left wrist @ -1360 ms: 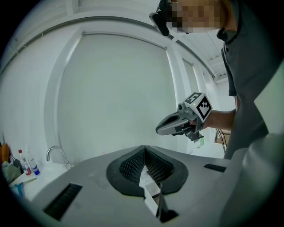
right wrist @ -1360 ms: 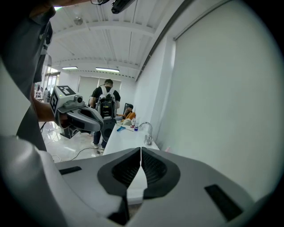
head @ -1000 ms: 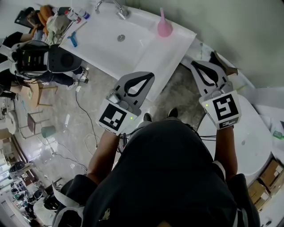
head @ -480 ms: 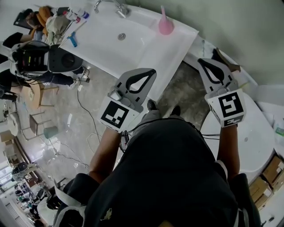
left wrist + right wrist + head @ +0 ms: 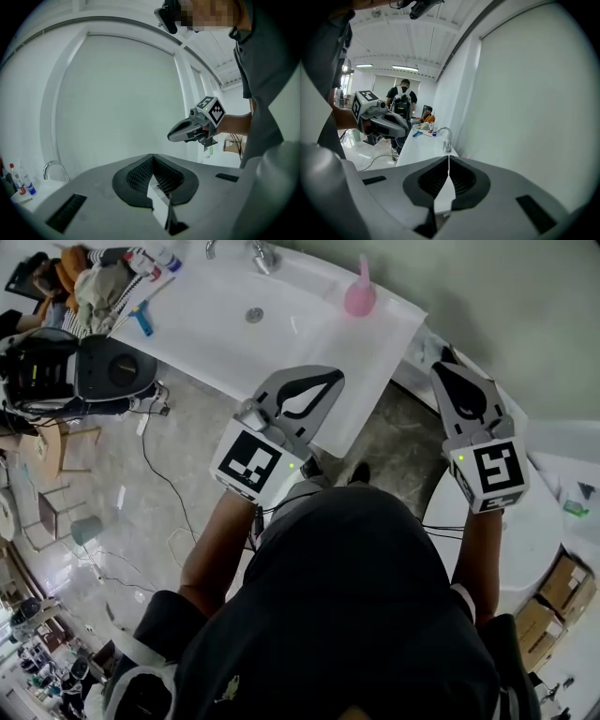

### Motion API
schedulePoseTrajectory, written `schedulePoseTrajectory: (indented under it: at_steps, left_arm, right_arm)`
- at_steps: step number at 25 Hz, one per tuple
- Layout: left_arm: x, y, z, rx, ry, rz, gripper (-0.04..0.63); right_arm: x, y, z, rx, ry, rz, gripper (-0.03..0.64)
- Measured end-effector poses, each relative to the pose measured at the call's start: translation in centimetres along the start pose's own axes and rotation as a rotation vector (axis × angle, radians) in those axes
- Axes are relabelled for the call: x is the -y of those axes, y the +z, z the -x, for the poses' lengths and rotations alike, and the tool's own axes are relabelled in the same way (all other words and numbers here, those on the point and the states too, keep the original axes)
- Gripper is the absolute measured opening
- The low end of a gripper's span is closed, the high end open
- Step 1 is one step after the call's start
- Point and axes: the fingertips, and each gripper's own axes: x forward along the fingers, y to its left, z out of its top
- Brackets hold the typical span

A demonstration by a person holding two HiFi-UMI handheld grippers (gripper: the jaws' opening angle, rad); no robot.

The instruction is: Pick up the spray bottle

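While left gripper [image 5: 333,380] points level, right gripper [image 5: 443,368] tilts.

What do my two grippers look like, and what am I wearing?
Both the left gripper and right gripper are grey tapering shells with black ribbed pads; each carries a white cube with black square markers. The person wears a dark top.

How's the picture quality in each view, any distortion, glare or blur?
Head view: sharp, evenly lit, glare on the floor. Left gripper view: strong fisheye, dark corners, a mosaic patch on top. Right gripper view: fisheye too, bright ceiling lights, faucet clear.
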Motion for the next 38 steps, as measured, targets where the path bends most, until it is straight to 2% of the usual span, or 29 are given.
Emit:
schedulePoseTrajectory:
  at_steps: [4,9,12,16,21,27,31,38]
  left_arm:
    - [-2.6,-0.6,1.2,0.023,-0.009,0.012,0.003]
    - [-3.8,-0.3,3.3,0.02,-0.004,0.044,0.003]
    - [-5.9,0.3,3.9,0.061,0.001,0.003,0.003]
    - [-8.9,0.5,4.8,0.058,0.029,-0.035,0.003]
    - [-11.8,-0.1,5.4,0.025,0.106,-0.022,0.003]
    - [-11.8,-2.4,6.3,-0.036,0.176,-0.025,0.003]
    - [-12.2,-2.4,6.4,-0.062,0.228,-0.011,0.003]
    - [-12.1,-3.9,4.3,-0.083,0.248,0.028,0.003]
  right_arm:
    - [-1.0,1.5,-2.2,-0.019,-0.01,0.016,0.011]
    - [-2.5,3.4,-1.4,-0.05,-0.026,0.035,0.011]
    - [-2.6,4.1,-2.0,-0.056,-0.038,0.047,0.011]
    - [-2.5,4.8,-3.5,-0.071,-0.022,0.053,0.011]
    - [-1.8,5.1,-5.5,-0.067,0.032,0.057,0.011]
    - [-1.6,3.1,-7.1,-0.045,0.097,0.055,0.011]
    - [-0.9,2.7,-7.5,-0.027,0.141,0.063,0.011]
    - [-0.3,1.1,-10.7,0.014,0.203,0.049,0.011]
